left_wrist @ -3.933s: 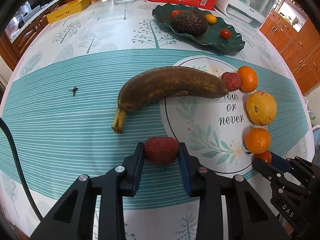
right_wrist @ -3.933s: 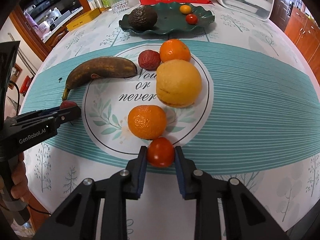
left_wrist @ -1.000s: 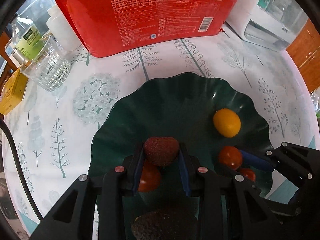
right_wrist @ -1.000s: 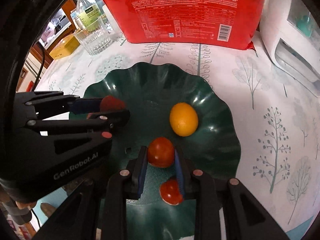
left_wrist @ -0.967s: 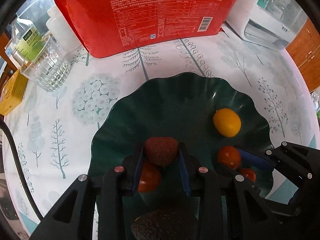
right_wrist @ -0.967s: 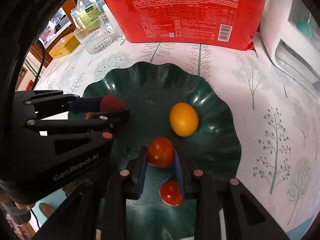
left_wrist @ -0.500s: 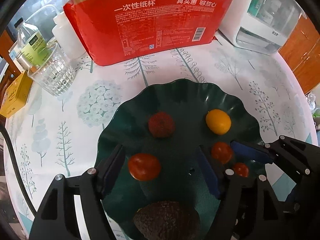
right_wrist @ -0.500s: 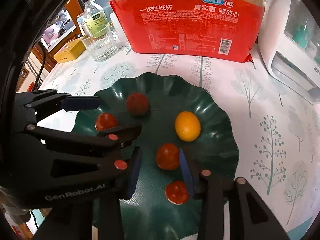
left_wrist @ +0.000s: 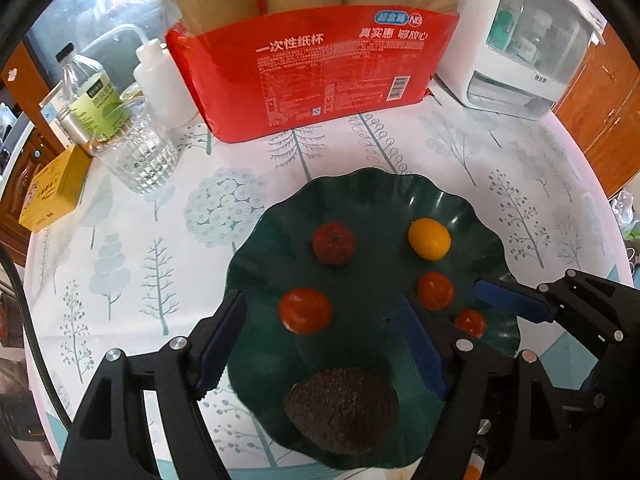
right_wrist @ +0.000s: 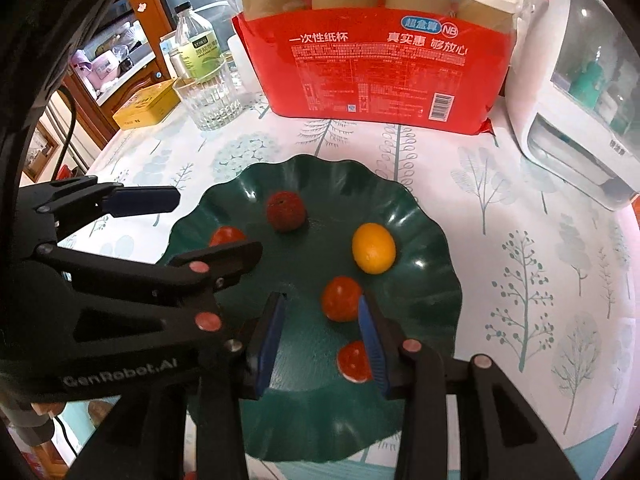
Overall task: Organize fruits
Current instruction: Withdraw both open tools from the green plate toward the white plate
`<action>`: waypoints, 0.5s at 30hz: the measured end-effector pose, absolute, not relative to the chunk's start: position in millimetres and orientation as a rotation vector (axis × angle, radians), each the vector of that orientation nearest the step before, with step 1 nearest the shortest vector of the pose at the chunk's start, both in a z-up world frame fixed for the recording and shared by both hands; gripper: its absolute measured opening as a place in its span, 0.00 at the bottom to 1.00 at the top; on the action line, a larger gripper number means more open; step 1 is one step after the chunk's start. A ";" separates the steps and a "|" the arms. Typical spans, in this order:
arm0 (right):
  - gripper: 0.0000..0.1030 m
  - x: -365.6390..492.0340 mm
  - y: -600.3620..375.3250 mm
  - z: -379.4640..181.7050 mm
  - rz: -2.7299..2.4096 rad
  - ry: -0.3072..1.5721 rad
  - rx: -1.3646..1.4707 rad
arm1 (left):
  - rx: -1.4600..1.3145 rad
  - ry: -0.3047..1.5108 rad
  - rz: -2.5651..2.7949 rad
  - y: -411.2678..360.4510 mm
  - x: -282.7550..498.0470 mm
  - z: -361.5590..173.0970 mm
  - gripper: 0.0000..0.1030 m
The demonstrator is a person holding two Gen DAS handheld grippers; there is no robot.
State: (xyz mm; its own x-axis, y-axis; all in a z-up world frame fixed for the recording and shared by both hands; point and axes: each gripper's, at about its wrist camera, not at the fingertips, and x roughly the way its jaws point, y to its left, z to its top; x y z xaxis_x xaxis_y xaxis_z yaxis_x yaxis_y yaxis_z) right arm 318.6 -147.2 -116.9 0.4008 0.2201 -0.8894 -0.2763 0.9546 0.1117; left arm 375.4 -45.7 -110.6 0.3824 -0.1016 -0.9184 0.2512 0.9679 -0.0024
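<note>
Over the near edge of the green plate both tools hang side by side, and both are wide apart, gripping nothing! The left gripper spreads its blue pads over the plate's near half, the avocado just below them and a tomato sitting free between the jaws. The right gripper hovers to its right, fingers parted around empty air, one red tomato just ahead of its tips and a smaller one tucked against its right finger. White lettering on the left tool's body reads "GenRobot.AI".

Further in, the dark red lychee lies loose on the plate, apart from the yellow-orange fruit.

Beyond the plate stands a clear glass, a yellow box, and a green-labelled bottle whose print is too small to read. At the back, a red pack of paper cups marked "一次性纸杯", "NB", probably "真实惠 够放心", beside a white appliance.
</note>
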 end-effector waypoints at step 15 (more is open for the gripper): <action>0.38 275.2 -147.0 -77.4 0.291 1.074 -0.071 | 0.154 1.084 -0.223 -32.7 327.9 -62.7 0.77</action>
